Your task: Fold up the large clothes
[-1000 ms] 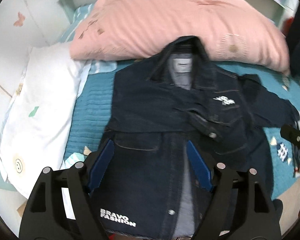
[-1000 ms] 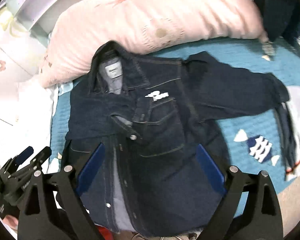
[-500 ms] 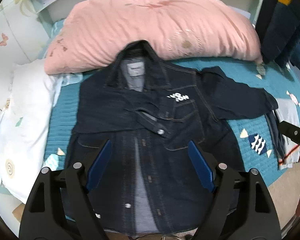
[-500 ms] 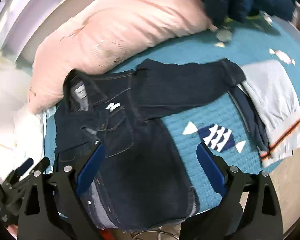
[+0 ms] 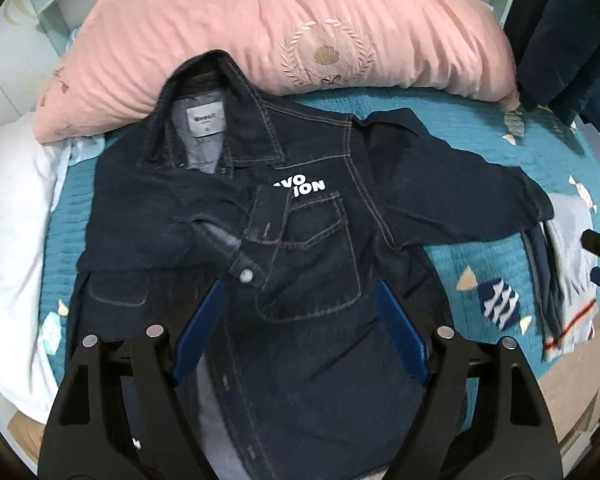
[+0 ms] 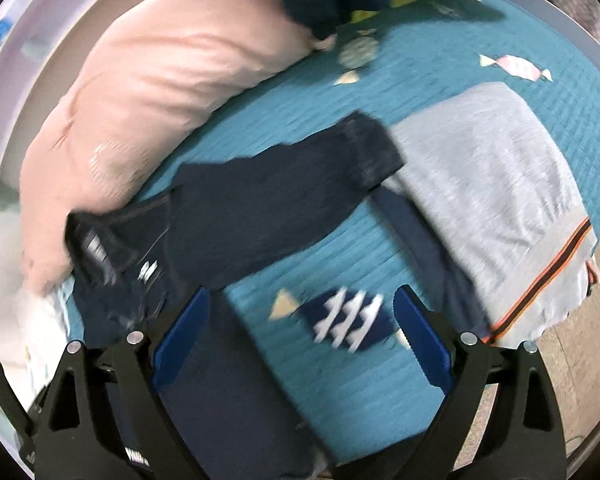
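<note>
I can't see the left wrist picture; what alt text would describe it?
A dark denim jacket lies face up on a teal bedspread, one sleeve folded across its chest. A pink pillow lies behind its collar; the left gripper hangs above, jaws open.

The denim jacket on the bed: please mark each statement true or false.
1. The denim jacket lies on a teal bedspread. True.
2. Both sleeves are spread out to the sides. False: one sleeve is folded across the chest, the other is stretched out.
3. A pink pillow lies behind the collar. True.
4. The left tool grips the hem. False: it is open, holding nothing.
5. Grey folded clothes lie by the outstretched cuff. True.
</note>
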The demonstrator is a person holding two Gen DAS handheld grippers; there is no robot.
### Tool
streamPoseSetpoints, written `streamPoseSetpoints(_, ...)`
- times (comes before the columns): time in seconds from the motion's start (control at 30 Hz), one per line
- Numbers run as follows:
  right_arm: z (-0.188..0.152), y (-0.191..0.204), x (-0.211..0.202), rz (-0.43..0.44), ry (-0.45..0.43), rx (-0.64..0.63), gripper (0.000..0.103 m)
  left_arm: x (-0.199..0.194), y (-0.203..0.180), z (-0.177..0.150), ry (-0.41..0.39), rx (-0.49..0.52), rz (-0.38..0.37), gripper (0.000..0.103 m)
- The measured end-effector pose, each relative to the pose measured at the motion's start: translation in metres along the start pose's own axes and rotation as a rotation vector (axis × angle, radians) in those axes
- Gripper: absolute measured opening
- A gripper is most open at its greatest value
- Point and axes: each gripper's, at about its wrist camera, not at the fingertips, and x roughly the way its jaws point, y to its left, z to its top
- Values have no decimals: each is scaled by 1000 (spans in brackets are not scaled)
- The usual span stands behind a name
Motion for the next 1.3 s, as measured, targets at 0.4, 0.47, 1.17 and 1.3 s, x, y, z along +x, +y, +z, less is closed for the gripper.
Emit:
streamPoseSetpoints(0.4,91,-54,67,1,33,163,90,75,-20,60,43,-30,-79,55)
streamPoseSetpoints(0.47,95,-59,74,6,43,175,90,90,-23,65,77,-45,-98,38)
streamPoseSetpoints(1.17,101,-56,110,135,72,221,17,187,-42,71,230,-52,-94,0)
streamPoseSetpoints(1.3,104,-47,128,-1,124,206,26,187,-41,72,230,-57,-85,0)
